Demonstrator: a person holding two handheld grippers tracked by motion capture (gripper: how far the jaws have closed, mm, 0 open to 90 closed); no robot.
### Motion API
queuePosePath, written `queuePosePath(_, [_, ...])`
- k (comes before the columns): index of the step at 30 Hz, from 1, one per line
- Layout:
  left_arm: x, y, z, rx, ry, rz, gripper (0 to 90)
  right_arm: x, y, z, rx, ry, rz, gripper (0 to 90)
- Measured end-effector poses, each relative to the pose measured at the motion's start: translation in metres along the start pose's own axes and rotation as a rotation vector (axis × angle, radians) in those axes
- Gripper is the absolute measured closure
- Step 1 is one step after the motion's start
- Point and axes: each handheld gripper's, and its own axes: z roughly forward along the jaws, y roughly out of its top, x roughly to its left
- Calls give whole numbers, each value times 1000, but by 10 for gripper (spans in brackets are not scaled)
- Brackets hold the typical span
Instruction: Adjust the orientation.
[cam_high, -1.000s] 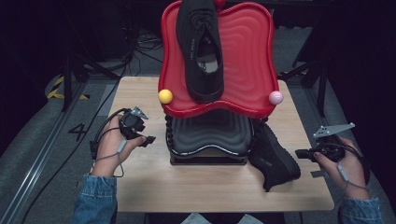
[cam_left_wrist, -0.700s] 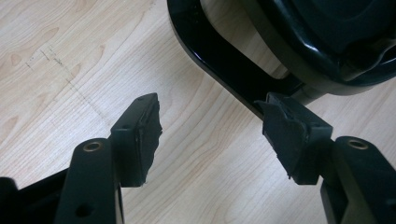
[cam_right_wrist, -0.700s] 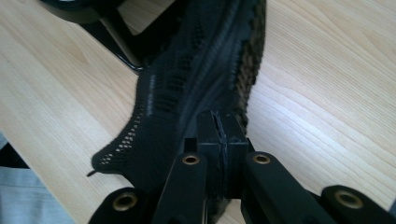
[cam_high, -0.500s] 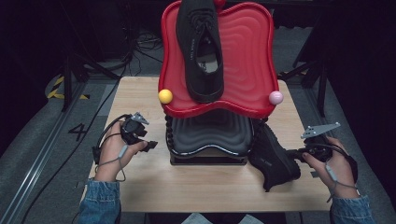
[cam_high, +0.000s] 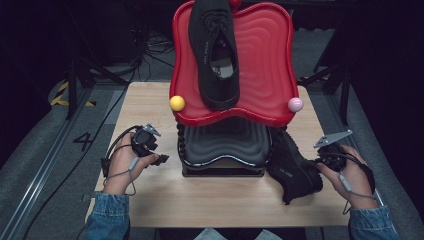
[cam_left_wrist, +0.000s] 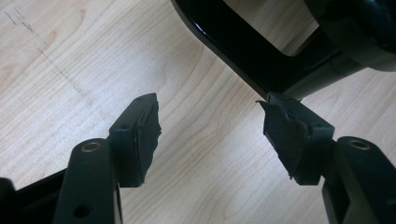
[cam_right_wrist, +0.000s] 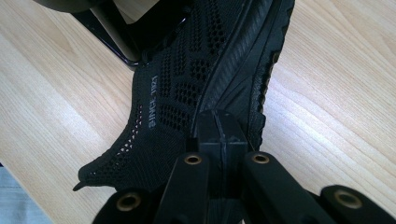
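A black mesh shoe (cam_high: 291, 165) lies tilted on the wooden table (cam_high: 150, 110), leaning against the black ribbed stand (cam_high: 225, 145). My right gripper (cam_high: 314, 163) is shut, its tips touching the shoe's heel end; in the right gripper view the closed jaws (cam_right_wrist: 219, 122) meet against the sole edge of the shoe (cam_right_wrist: 187, 79) with nothing visibly between them. My left gripper (cam_high: 161, 160) stands open left of the stand, low over bare wood, and its pads (cam_left_wrist: 144, 130) hold nothing. A second black shoe (cam_high: 215, 50) rests on the red wavy tray (cam_high: 270, 60) above.
A yellow ball (cam_high: 177, 103) and a pink ball (cam_high: 295, 104) sit at the red tray's front corners. The stand's black base frame (cam_left_wrist: 243, 51) runs just beyond my left gripper (cam_left_wrist: 210, 135). Dark floor with cables surrounds the table.
My right hand has moved left, bringing its shut jaws up to the shoe on the table. The left hand has barely shifted.
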Motion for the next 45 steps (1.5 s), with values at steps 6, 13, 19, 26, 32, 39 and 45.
queuePosePath(6, [1,-3,-2,3,9,-10,362,1,2,-1,21,-17,-12,900])
queuePosePath(13, [3,-6,-1,6,3,-15,358,-7,1,-4,26,-26,13,900])
queuePosePath(19, [4,-7,-2,9,2,-21,354,-20,0,-11,47,-73,40,900])
queuePosePath(26, [3,-6,2,21,-3,-14,351,-49,-14,-22,41,-153,106,900])
queuePosePath(32, [1,-3,8,39,-13,-1,348,-47,-16,-58,-1,-208,103,862])
queuePosePath(39, [-1,-3,8,48,-14,-8,343,-34,-14,-68,35,-170,62,713])
queuePosePath(45, [-1,-3,10,49,-14,3,340,-31,-13,-57,114,-151,16,654])
